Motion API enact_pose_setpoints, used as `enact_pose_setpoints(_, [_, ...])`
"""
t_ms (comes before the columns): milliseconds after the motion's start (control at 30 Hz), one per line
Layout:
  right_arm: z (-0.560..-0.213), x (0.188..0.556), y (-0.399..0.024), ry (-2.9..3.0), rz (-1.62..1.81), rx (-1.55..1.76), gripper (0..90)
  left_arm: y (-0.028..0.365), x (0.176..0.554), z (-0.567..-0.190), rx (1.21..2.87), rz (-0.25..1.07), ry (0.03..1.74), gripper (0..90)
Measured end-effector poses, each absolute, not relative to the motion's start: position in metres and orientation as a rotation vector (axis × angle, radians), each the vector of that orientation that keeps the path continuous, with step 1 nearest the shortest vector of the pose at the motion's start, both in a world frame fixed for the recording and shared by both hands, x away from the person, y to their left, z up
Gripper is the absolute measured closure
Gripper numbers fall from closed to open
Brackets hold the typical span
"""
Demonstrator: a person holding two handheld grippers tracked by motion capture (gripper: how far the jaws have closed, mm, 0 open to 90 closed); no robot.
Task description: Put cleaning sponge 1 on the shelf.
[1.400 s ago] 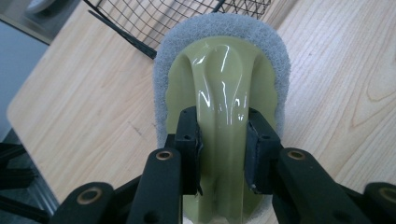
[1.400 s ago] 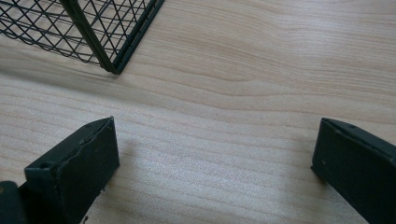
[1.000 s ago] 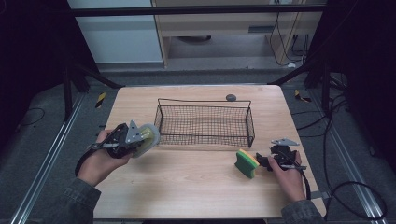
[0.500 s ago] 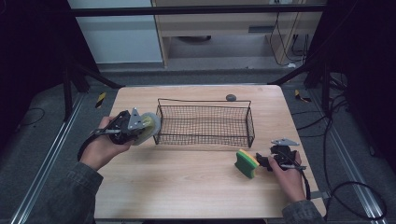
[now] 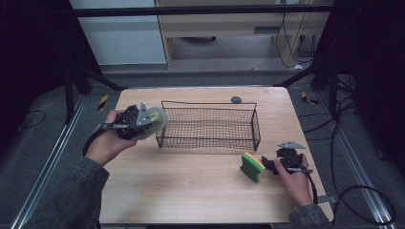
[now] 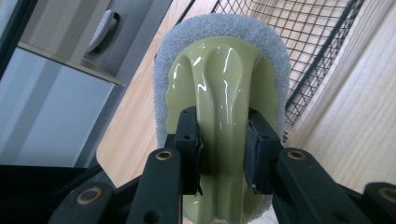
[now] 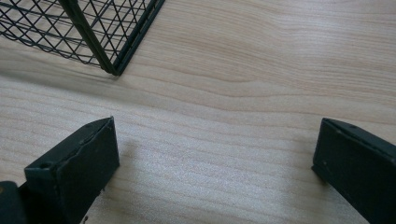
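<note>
My left gripper is shut on a pale green scrubber with a grey-white pad rim, held in the air just left of the black wire basket. In the left gripper view both jaws clamp the scrubber's glossy green handle ridge, with the basket's mesh just beyond. On the table's right side a green and yellow sponge lies just left of my right gripper. That right gripper stands open, bare wood between its jaws and the basket's corner ahead.
The basket stands in the middle of the wooden table, and I see nothing inside it. A small grey round object lies behind it near the far edge. Dark floor, rails and cables surround the table.
My left gripper has carried the scrubber away from the person and to the right, up to the basket's left end. The right gripper and the sponge have stayed put.
</note>
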State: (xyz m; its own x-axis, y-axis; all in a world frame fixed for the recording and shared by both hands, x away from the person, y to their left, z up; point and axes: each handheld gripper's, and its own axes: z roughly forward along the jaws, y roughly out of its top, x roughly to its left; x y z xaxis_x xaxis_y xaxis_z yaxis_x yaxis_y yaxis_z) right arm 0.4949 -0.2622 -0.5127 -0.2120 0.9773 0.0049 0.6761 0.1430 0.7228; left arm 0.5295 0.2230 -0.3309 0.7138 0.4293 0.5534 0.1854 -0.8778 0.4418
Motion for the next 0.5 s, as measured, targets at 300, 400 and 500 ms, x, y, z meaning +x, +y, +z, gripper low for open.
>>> enact_pose_setpoints(300, [-0.513, 0.495, -0.263, 1.96, 0.84, 1.568, 0.6, 0.209, 0.542, -0.332, 2.565, 0.983, 0.466, 70.2])
enact_pose_setpoints(400, [-0.513, 0.495, -0.263, 1.961, 0.84, 1.568, 0.6, 0.205, 0.546, -0.331, 2.565, 0.988, 0.448, 70.1])
enact_pose_setpoints(500, [-0.513, 0.495, -0.263, 1.961, 0.841, 1.567, 0.6, 0.203, 0.549, -0.329, 2.571, 0.985, 0.445, 70.1])
